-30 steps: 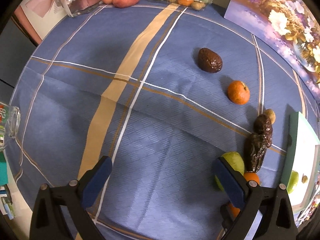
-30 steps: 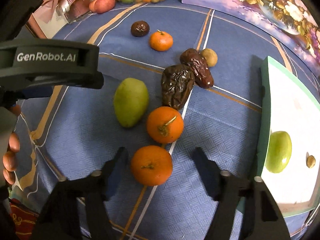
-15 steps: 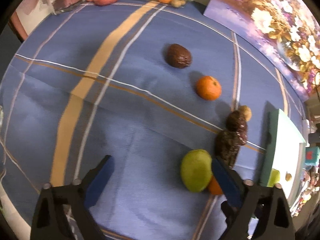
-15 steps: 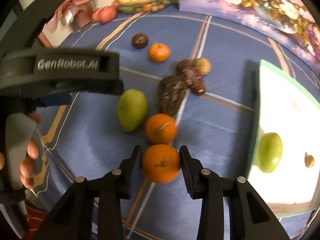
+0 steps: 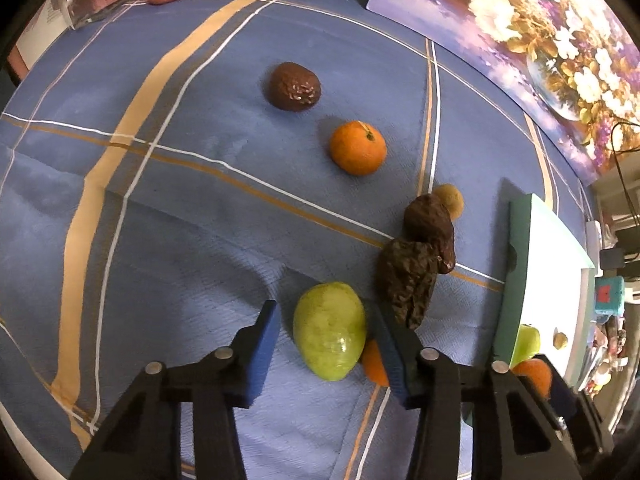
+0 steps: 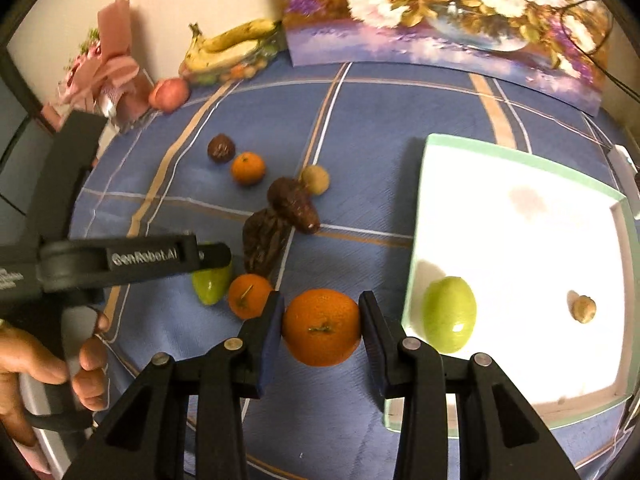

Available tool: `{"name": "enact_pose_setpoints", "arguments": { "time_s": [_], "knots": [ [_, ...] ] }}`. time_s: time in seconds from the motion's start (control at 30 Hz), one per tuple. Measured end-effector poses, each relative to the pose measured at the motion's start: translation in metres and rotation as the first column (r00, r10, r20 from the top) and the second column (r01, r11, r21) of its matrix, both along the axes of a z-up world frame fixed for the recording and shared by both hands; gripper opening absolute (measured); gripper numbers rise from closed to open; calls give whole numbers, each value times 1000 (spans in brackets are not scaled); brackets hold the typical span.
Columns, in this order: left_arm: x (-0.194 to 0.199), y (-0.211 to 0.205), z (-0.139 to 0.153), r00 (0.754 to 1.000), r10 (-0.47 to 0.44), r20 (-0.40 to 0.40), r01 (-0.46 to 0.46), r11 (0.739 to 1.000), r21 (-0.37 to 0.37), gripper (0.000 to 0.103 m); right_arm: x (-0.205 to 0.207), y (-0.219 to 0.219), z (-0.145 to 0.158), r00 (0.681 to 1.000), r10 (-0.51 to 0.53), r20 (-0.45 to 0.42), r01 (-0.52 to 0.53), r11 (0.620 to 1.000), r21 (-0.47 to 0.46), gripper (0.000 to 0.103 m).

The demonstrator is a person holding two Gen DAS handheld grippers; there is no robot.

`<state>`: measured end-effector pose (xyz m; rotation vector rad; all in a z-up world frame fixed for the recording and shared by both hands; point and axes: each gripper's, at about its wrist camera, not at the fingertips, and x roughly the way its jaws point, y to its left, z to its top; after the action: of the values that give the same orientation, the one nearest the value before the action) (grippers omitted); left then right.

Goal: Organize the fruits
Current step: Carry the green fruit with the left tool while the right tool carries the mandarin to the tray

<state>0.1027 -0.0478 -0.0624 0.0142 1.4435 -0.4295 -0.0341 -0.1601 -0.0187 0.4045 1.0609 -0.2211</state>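
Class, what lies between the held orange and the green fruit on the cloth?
Another orange lies between the held orange and green fruit, shown in the right wrist view.

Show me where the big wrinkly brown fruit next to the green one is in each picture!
Left wrist view: the wrinkly brown fruit sits right of centre, just beyond the right jaw of the left gripper.
Right wrist view: it lies left of centre, beyond the loose orange.
Shared landmark: the green-rimmed white tray, to its right in both.
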Motion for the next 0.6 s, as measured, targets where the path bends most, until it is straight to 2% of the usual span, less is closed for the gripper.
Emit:
{"name": "enact_pose_setpoints", "arguments": {
  "time_s": [0.17, 0.4, 0.6],
  "knots": [
    [-3, -1, 7, 1000, 3, 26, -3, 1000, 3, 41, -9, -12, 13, 999, -29, 32, 29, 1000, 7, 40],
    [-11, -3, 42, 994, 5, 105, 1, 999, -54, 41, -14, -34, 22, 993, -97, 66, 96, 995, 26, 40],
    [-26, -21, 66, 984, -57, 172, 73, 993, -90, 41, -38, -71, 27, 972, -223, 68, 221, 975, 31, 40]
  ]
}}
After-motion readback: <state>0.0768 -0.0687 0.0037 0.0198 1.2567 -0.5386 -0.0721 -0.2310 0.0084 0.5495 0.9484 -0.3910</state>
